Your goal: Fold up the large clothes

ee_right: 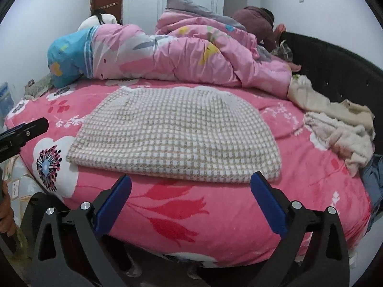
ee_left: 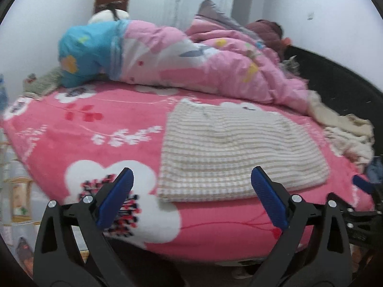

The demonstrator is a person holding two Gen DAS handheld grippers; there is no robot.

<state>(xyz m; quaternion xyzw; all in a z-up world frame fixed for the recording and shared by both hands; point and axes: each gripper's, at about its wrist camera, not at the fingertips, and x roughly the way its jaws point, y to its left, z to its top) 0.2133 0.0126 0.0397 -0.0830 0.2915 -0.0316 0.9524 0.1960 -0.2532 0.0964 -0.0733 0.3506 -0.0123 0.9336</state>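
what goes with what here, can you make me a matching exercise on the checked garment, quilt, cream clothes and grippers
Things:
1 checked garment
2 quilt
3 cream clothes
4 left gripper and right gripper

States:
A bunched in a heap by the dark headboard
B open, holding nothing
C folded flat on the pink blanket
D piled along the far side of the bed

Pairs: 1-C, 2-D, 3-A, 4-B

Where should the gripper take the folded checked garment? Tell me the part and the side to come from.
Take the checked garment at its near folded edge, one gripper at each near corner, coming in low from the front of the bed. It lies flat, and that thick edge faces both the left gripper and right gripper, which are open and empty, with nothing in the way.
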